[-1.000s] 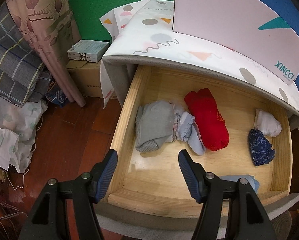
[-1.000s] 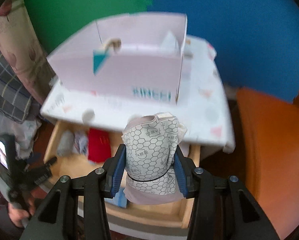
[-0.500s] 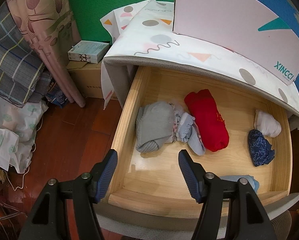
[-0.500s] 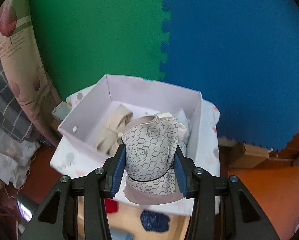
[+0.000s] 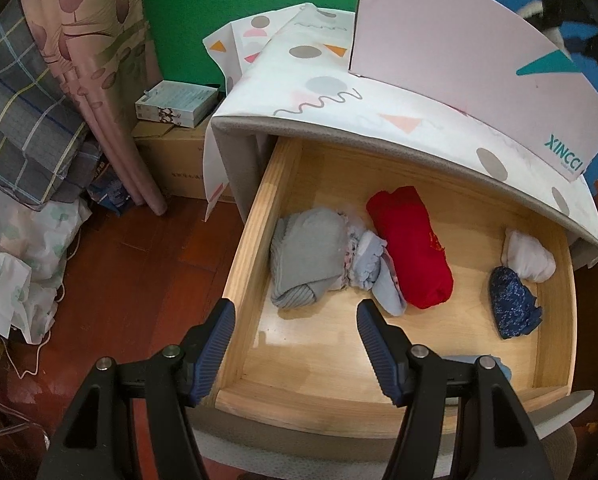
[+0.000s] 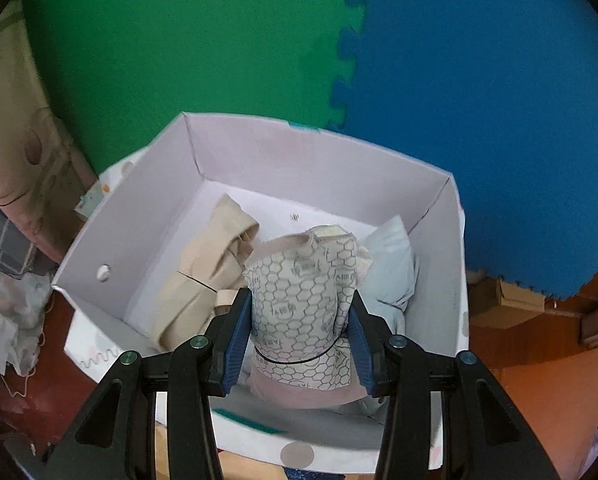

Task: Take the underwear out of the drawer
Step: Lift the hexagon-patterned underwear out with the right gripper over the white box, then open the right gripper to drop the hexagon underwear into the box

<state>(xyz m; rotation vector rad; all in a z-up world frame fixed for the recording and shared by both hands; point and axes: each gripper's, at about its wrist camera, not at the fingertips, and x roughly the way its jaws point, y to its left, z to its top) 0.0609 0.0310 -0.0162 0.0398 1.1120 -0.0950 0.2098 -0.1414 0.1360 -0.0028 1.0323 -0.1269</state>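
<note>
Lettering "XINCCI" on white box point(image 5: 479, 76), left gripper point(image 5: 293, 330) apart over drawer point(image 5: 245, 248), right gripper point(image 6: 297, 322) clamped on hexagon-print underwear point(image 6: 303, 296)

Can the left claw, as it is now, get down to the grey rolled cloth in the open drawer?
Probably yes. The left claw is open and empty above the drawer, which is pulled out, and the grey rolled cloth lies uncovered near the left wall. Nothing stands between them; only that wall is close.

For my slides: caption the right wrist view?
Right claw holds hex-print underwear over the white box.
</note>
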